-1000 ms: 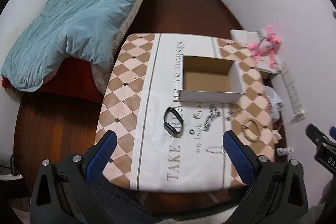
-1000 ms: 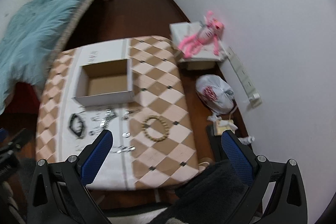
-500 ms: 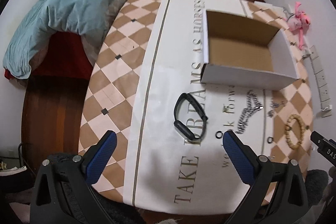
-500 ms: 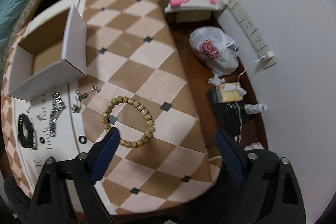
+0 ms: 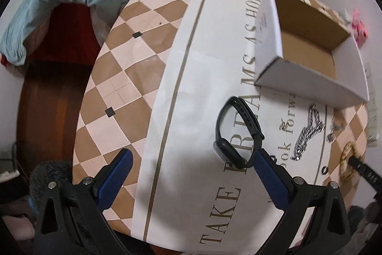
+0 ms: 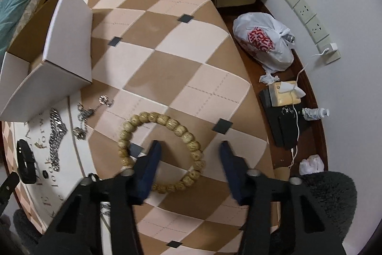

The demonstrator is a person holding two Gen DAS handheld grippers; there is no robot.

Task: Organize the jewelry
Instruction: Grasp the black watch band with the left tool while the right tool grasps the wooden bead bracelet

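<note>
Right wrist view: the right tongs (image 6: 188, 147) are spread wide and straddle the right arc of the tan wooden bead bracelet (image 6: 160, 149). One finger stands inside the ring and the other outside it on the right, a stance that suits closing on that bead strand. Nothing is gripped. The bracelet lies flat on the brown-and-cream checked counter (image 6: 167, 63), near the front edge. The open white cardboard box (image 6: 47, 56) sits at far left, probably the destination. Between box and bracelet lie the silver chain bracelet (image 6: 55, 135) and several small silver earrings (image 6: 84, 115).

In the left wrist view, the left tongs (image 5: 191, 157) are likewise released and hold nothing. The right finger tip lies just beside the black smartwatch band (image 5: 235, 134), which rests on the lettered white strip.

Contact between tongs and counter cannot be confirmed. The box floor is only partly visible. The smallest rings are too blurred to identify.
</note>
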